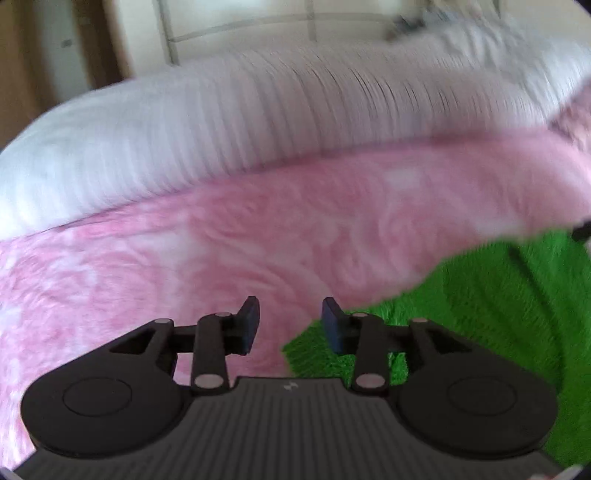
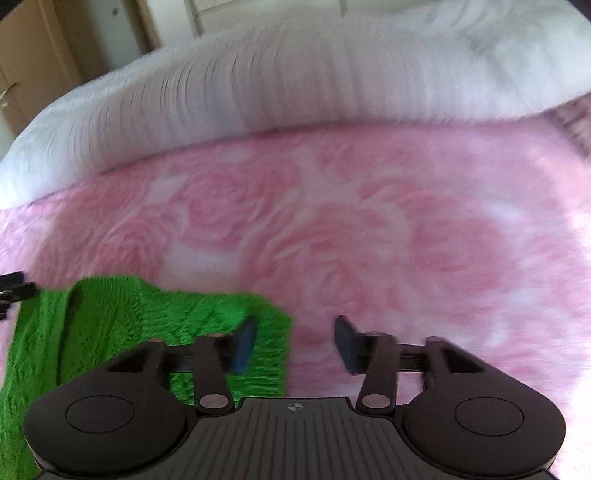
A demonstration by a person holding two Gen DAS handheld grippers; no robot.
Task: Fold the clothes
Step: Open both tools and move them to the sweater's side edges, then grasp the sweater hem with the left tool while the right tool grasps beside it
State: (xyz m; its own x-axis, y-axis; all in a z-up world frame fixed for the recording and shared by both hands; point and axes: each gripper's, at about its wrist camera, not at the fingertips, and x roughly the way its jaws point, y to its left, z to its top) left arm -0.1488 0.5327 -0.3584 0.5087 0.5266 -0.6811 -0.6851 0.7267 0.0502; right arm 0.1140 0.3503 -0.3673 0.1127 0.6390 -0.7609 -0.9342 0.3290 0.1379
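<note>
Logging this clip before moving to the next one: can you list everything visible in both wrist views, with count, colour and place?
green knitted garment: one, bright green, lying on the pink blanket, between the two tongs.
pink rose-patterned fleece blanket: one, pink and pale pink, spread across the bed under the garment.
white ribbed quilt: one, white, bunched along the far side of the blanket.
brown wooden door: one, brown, upper left background of the right wrist view.
dark blurred object: one, dark grey, far end of the bed; too blurred to identify.
left tongs: one, black with blue pads, open, nothing between them, over the garment's edge.
right tongs: one, black with blue pads, open, empty, at the garment's corner.
</note>
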